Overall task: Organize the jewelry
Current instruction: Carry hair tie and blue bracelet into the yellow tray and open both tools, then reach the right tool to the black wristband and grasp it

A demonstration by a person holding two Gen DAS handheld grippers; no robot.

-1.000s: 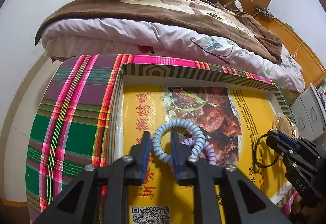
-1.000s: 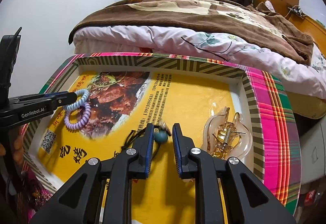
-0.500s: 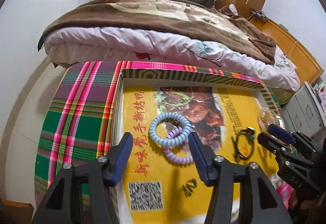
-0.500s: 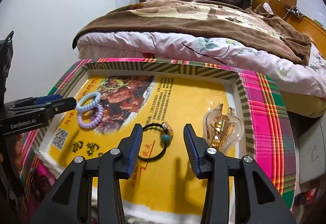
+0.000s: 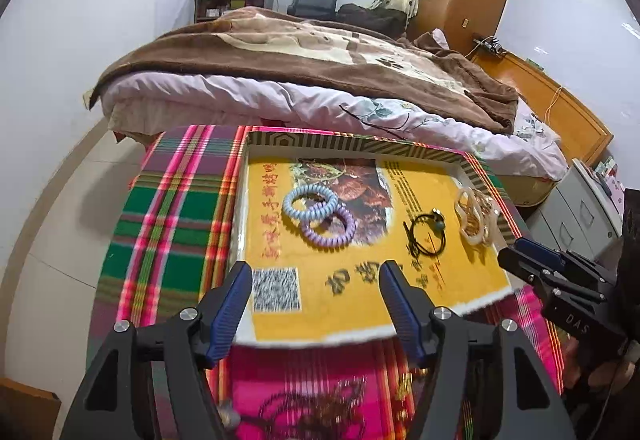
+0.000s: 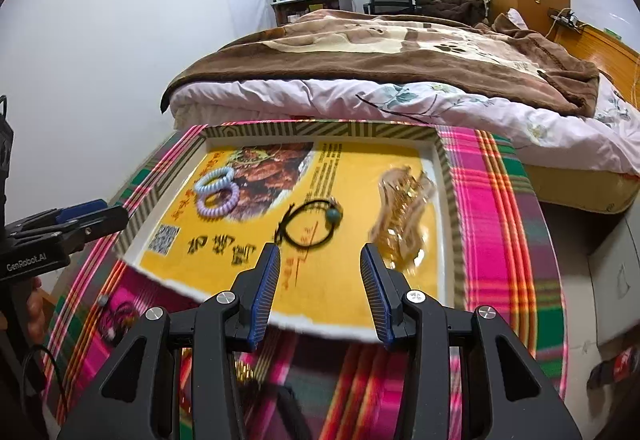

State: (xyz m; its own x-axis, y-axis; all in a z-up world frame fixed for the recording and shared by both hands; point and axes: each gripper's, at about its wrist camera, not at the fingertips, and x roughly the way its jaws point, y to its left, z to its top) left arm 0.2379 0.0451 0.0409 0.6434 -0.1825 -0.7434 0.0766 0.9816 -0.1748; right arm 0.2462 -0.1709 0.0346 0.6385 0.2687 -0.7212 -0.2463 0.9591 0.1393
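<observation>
With nothing between their blue pads, both of your grippers stand wide apart: the left gripper [image 5: 316, 276] hangs over the near edge of the yellow printed sheet [image 5: 360, 304], the right gripper [image 6: 320, 260] over the same sheet's near right part. Neither touches any piece.

Just past your right gripper lies the black hair tie [image 6: 310, 224] with a teal bead, flat on the sheet. Right of it, close to the tray wall, sits the clear amber hair claw [image 6: 404, 216]; its outline is blurred.

Farther from your left gripper, the pale blue spiral band [image 5: 310, 202] overlaps the purple spiral band [image 5: 328, 228], both lying on the food photo printed on the sheet.

All four pieces rest inside the striped-rim tray [image 5: 352, 142], which sits on a pink and green plaid cloth [image 5: 168, 224]. A few small items lie on the cloth at the near edge, too blurred to name.

Beyond the tray: a bed [image 6: 400, 52] under a brown blanket.
</observation>
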